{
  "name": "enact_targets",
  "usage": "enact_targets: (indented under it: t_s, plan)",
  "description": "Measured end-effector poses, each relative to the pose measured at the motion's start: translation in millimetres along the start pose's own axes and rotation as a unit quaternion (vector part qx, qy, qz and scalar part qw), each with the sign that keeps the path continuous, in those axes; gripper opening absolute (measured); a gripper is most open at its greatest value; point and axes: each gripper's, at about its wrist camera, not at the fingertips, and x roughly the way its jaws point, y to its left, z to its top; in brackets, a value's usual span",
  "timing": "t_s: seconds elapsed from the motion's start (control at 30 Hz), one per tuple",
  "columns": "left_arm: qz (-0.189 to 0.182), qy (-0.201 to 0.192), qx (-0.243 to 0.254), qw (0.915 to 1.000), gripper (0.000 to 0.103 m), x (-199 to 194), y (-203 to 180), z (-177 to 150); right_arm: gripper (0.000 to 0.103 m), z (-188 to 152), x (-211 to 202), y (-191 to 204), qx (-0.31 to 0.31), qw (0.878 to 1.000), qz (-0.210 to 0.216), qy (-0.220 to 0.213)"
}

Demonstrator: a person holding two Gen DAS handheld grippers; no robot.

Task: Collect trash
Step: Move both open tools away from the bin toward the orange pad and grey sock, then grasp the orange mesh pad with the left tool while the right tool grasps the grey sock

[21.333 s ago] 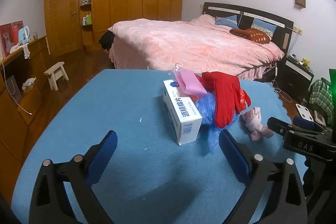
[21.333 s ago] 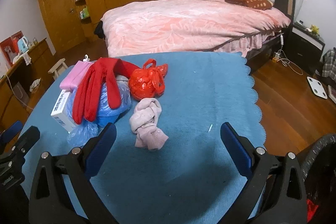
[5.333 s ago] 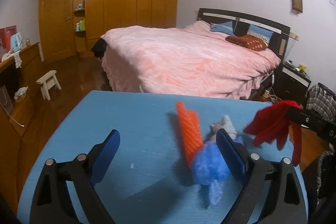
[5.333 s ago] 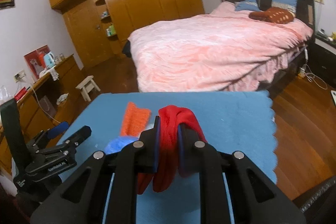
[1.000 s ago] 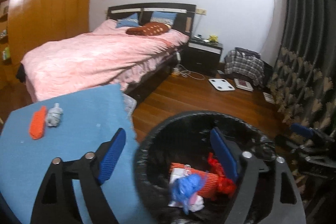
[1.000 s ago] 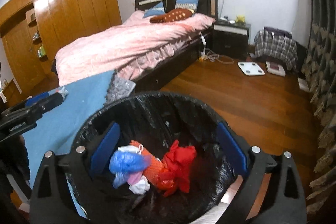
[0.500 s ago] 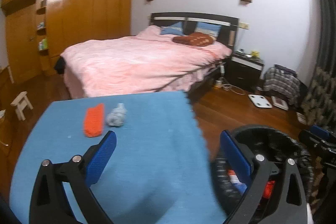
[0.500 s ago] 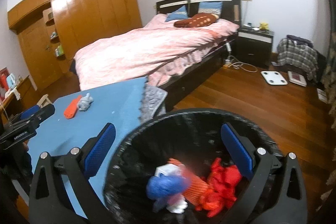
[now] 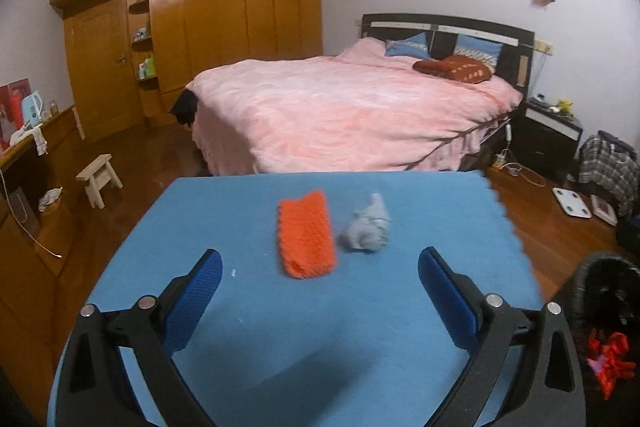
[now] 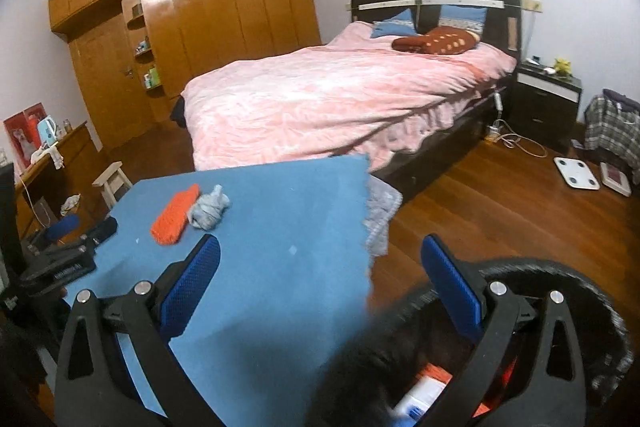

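An orange knitted piece [image 9: 306, 233] and a crumpled grey cloth [image 9: 368, 225] lie side by side on the blue table [image 9: 280, 327]. My left gripper [image 9: 318, 287] is open and empty, above the table just short of them. My right gripper [image 10: 320, 275] is open and empty, over the table's right edge and the black-lined trash bin [image 10: 580, 291]. The orange piece [image 10: 175, 215] and grey cloth [image 10: 208, 211] lie far left in the right wrist view, with the left gripper [image 10: 80, 233] beside them. Red trash [image 9: 610, 359] shows in the bin [image 9: 600, 279].
A pink bed [image 9: 352, 115] stands behind the table. A wooden wardrobe [image 9: 200, 23] fills the back wall. A small stool [image 9: 98, 179] and a low cabinet [image 9: 24, 195] are at the left. A nightstand [image 10: 548, 103] and a white scale [image 10: 576, 173] are at the right on the wood floor.
Both grippers have swung from over the bin back toward the table. The orange piece and grey cloth now sit nearer the left gripper. The bin has slid to the right edge.
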Motion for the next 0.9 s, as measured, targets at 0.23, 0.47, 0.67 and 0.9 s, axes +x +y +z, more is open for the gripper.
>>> enact_targets:
  t_s: [0.23,0.47,0.67,0.9]
  plan:
    - [0.004,0.033,0.002,0.9994,0.090,53.8,8.6,-0.7,0.098,9.6,57.9,29.0,-0.012,1.000,0.010,0.017]
    - [0.002,0.066,-0.010,0.9978,0.086,93.8,18.7,-3.6,0.098,9.3,95.5,42.3,-0.016,0.999,0.010,0.032]
    - [-0.004,0.088,-0.008,0.9960,0.083,117.5,18.7,-6.0,0.098,6.1,116.9,44.2,-0.017,0.999,0.005,0.044]
    - [-0.016,0.123,0.002,0.9922,0.072,140.9,13.6,-13.4,0.098,6.5,129.5,44.2,-0.027,0.998,0.003,0.050]
